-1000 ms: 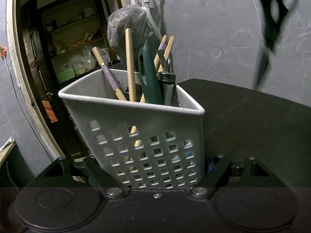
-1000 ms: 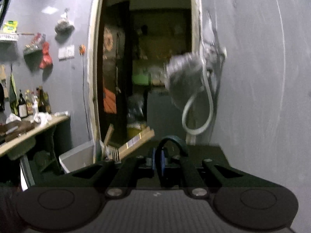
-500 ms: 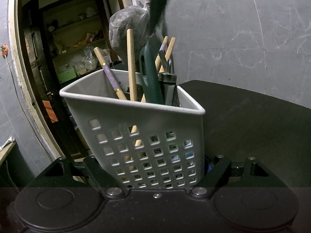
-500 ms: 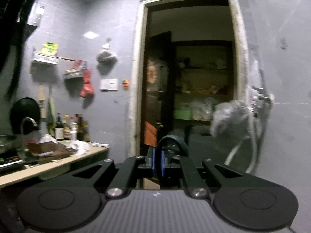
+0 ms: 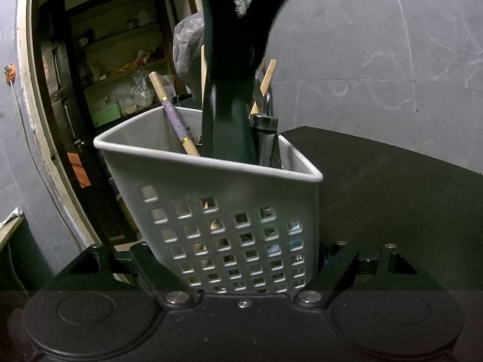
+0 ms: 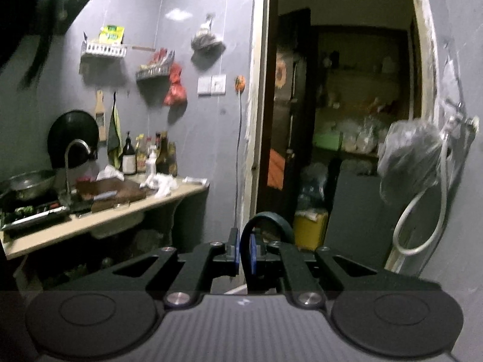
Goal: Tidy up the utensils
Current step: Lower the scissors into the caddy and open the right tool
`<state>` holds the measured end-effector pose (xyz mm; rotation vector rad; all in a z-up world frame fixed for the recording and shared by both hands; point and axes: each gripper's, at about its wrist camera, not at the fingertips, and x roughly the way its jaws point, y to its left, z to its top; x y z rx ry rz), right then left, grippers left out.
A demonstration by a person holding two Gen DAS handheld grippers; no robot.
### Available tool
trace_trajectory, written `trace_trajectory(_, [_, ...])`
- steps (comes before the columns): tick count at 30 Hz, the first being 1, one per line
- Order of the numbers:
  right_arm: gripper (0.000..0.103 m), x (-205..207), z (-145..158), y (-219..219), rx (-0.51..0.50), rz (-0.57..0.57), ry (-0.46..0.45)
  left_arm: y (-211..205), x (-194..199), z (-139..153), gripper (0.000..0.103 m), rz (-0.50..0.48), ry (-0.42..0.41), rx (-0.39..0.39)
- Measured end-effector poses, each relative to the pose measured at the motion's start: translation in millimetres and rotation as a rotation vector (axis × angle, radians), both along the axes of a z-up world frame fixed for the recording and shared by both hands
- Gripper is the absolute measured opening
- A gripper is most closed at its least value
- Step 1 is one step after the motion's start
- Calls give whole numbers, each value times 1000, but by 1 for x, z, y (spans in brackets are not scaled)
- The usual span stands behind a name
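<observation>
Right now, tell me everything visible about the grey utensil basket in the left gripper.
The grey utensil basket looks like plastic, with a rounded rim, tapering walls and a grid of square holes low on its front. It stands roughly upright, leaning slightly, with its base between the jaws of the left gripper, which are shut on it. Inside stand wooden handles, one with a purple band, a dark green handle and a black one. A black surface lies behind.

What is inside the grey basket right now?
Standing in the grey basket: a purple-banded wooden stick, a dark green utensil, a black handle and more wooden sticks. Their lower ends are mostly hidden by the basket wall.
</observation>
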<state>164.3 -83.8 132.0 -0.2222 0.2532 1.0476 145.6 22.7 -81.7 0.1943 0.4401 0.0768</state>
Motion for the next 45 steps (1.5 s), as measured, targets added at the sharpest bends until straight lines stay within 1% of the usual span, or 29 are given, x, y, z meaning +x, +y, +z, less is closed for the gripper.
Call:
trace_trajectory(4, [10,0,-10,6,-26,10,27,0,0,0,82,0,0,-1])
trace_trajectory(12, [10,-2,-21,20,-89,37,43,0,0,0,82,1,1,0])
trace_trajectory(19, [10,-2,-29,23,-128,29,66,1,0,0,82,1,0,-1])
trace_trajectory(22, [11,-2,-30,22,-129,20,70,1,0,0,82,2,1,-1])
trace_trajectory(24, [18,-2,-31,21,-133,13,80,1,0,0,82,1,1,-1])
trace_trajectory(26, [35,-3,-31,19,-138,13,90,1,1,0,82,1,1,-1])
trace_trajectory(29, [45,-5,-31,15,-143,15,102,1,0,0,82,1,0,-1])
trace_trajectory(35, [58,-7,-31,8,-140,8,118,1,1,0,82,1,0,-1])
trace_trajectory(39, [62,-7,-30,7,-137,8,123,1,1,0,82,1,0,-1])
trace_trajectory(40, [64,-8,-30,7,-135,10,125,1,1,0,82,16,13,5])
trace_trajectory(42, [67,-9,-30,5,-129,13,130,1,1,-1,82,17,13,5])
trace_trajectory(44, [74,-12,-29,3,-122,12,132,1,1,0,82,16,13,5])
trace_trajectory(45, [76,-12,-29,1,-119,10,133,1,1,-1,82,16,14,5])
